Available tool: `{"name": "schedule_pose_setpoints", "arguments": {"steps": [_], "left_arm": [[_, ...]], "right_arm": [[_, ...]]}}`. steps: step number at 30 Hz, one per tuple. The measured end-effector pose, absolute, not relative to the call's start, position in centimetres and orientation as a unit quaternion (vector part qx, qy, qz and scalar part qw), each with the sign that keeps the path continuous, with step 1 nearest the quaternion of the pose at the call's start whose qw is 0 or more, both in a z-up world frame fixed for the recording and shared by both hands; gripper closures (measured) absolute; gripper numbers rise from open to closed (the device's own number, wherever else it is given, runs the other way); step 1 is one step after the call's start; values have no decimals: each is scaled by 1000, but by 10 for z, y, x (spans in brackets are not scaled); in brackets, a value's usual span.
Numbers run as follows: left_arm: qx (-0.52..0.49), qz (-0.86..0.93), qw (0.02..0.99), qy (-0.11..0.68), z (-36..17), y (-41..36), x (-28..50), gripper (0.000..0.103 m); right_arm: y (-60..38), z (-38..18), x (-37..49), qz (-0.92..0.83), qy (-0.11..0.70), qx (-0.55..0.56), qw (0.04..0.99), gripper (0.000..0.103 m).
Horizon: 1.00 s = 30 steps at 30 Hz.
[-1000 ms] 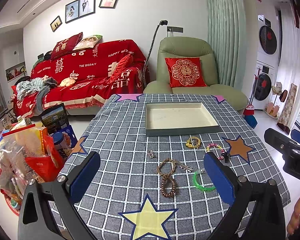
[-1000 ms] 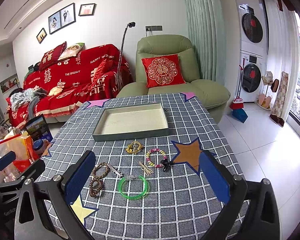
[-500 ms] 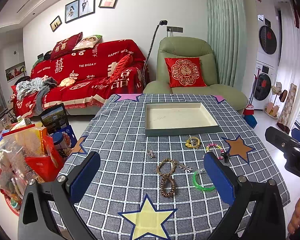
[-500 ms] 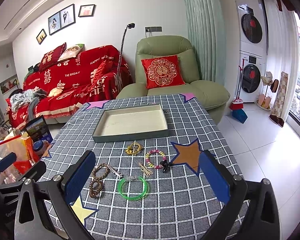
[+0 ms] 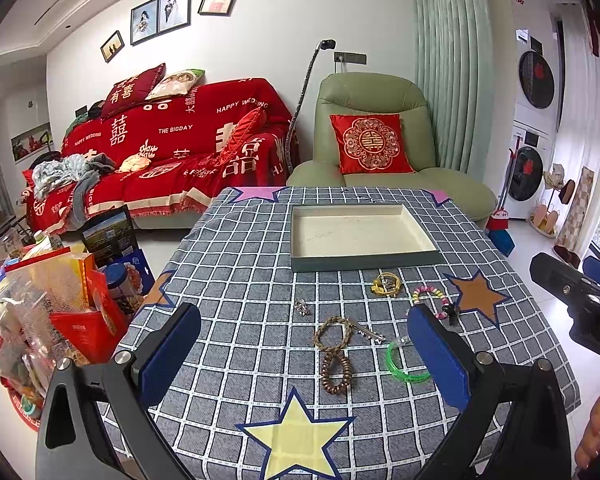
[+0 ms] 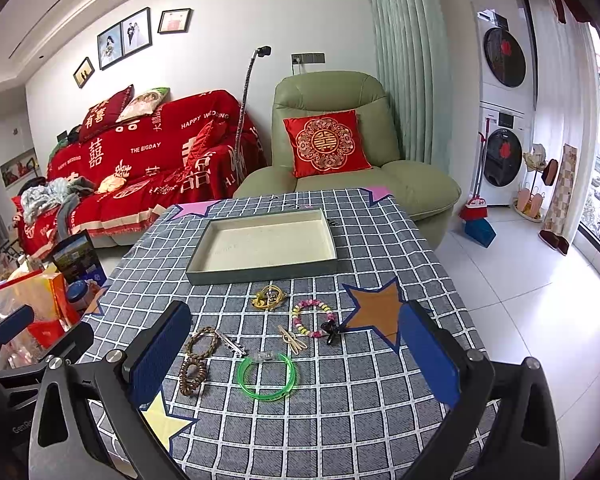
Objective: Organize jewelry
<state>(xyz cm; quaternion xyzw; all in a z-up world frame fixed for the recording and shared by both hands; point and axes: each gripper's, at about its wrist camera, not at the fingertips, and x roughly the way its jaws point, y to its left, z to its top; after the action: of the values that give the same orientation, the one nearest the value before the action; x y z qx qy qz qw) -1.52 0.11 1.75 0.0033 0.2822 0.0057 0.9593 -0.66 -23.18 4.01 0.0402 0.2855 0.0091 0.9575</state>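
- Nothing sorted yet, by the look of it; the tray (image 6: 260, 268) on the checked cloth (image 6: 380, 400) holds nothing
- All jewelry lies loose just before the tray: green bangle (image 6: 267, 376), pink bead bracelet (image 6: 312, 317), brown beads (image 6: 194, 374), gold piece (image 6: 269, 297)
- Left gripper (image 5: 304, 360) and right gripper (image 6: 292, 356) hover spread wide, gripping nothing

The table (image 6: 380, 420) (grey checked cloth) carries 1 tray (image 6: 260, 272), a green bangle (image 6: 267, 378), and bracelets (image 6: 312, 318).
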Motion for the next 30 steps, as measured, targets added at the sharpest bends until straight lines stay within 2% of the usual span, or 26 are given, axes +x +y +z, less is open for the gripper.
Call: {"name": "schedule_pose_setpoints", "arguments": {"steps": [24, 30], "left_arm": [[5, 7, 950, 312, -3, 6, -5, 0], [11, 10, 936, 353, -33, 15, 10, 0]], "right_arm": [[-234, 27, 0, 4, 298, 43, 954, 0], [-238, 15, 6, -2, 314, 42, 949, 0]]}}
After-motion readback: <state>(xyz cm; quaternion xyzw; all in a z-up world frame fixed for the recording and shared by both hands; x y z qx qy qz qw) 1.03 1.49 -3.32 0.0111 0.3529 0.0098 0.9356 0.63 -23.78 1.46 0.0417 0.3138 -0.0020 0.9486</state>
